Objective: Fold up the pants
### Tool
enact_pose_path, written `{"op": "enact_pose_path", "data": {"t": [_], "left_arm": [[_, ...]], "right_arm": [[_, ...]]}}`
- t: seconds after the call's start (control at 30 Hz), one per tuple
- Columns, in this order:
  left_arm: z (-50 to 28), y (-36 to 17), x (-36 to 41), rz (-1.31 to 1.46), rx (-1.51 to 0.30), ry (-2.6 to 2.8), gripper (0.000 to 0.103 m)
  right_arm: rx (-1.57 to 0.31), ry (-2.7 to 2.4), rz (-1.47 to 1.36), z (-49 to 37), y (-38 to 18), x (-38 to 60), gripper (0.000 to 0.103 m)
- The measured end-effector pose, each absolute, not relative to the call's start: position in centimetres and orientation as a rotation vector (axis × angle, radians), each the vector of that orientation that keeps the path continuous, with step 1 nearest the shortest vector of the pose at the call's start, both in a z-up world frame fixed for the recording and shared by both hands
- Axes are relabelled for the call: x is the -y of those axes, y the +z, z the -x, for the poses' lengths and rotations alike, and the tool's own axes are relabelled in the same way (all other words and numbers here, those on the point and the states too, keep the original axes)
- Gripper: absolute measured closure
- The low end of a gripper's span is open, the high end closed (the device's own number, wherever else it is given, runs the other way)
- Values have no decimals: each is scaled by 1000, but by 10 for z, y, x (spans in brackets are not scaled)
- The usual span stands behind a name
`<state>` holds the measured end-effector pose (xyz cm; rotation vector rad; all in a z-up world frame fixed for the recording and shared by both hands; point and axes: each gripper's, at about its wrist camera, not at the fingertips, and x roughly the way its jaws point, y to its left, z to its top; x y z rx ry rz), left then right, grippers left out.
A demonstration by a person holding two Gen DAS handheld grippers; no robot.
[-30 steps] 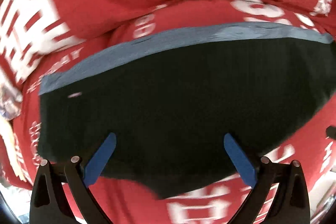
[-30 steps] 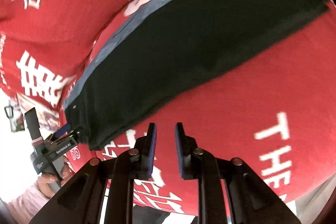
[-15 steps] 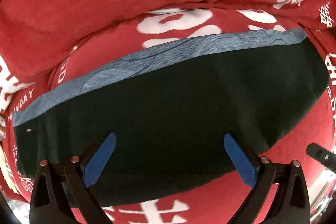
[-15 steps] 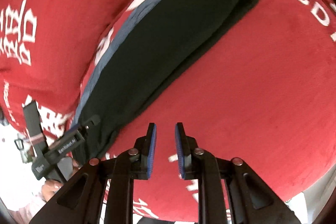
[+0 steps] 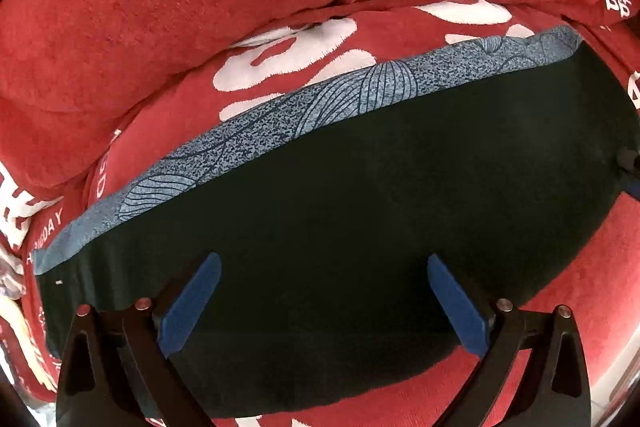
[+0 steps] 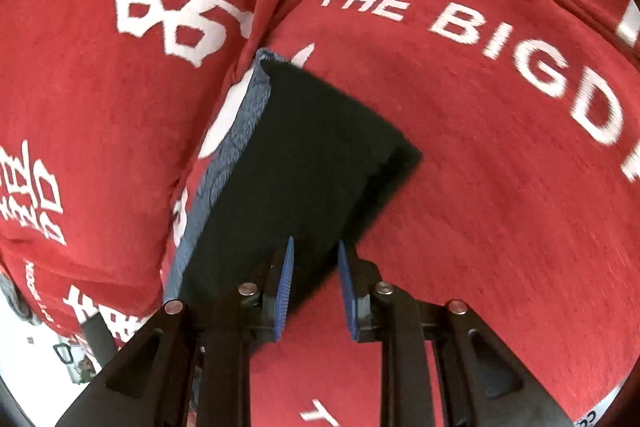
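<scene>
The dark pants (image 5: 360,211) lie folded flat in a long strip on the red sofa seat, with a blue-grey patterned band (image 5: 304,107) along the far edge. My left gripper (image 5: 324,301) is wide open, hovering over the strip's near edge, holding nothing. In the right wrist view the pants (image 6: 304,163) run away from me. My right gripper (image 6: 314,285) has its jaws a narrow gap apart, at the near end of the strip; dark cloth shows between the fingers, but I cannot tell if they pinch it.
The red sofa cover (image 6: 500,187) with white lettering fills both views. The back cushion (image 5: 200,7) rises just behind the pants. A pale floor with small items (image 6: 68,355) shows at the lower left of the right wrist view.
The right gripper has swung round from beside the pants to their near end, now looking along the strip. The left view has shifted slightly left along the pants; its jaws stay open.
</scene>
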<state>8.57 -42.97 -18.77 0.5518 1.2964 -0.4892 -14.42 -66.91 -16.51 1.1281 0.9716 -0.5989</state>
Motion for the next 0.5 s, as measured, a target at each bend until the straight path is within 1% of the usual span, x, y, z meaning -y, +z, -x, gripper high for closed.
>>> {"op": "enact_pose_path", "data": {"t": [0.03,0.07,0.17,0.23,0.37,0.43,0.5], "left_arm": [[-86,-188,430,-547,-1300,-489,0],[-87,-189,429,-539,-1305,-491,0],[-88,-192,430,-530,-1317,-497,0],[-90,-189,432,-540,-1331,-495,0],[-89,-182,435,-541,-1337,-520,0],[-86,-182,436,-522,-1346,-533,0],[-86,-187,438,-493,-1372,-519,0]], "right_arm": [[-969,-604,-1132,142,-165,672,90],[-967,-620,-1116,141,-162,672,94],[-977,-680,-1047,151,-154,669,94],[-952,-700,-1101,169,-153,673,94],[-911,-639,-1213,193,-153,673,85],[-905,-622,-1203,193,-152,672,71],[-890,-596,-1198,187,-153,670,68]]}}
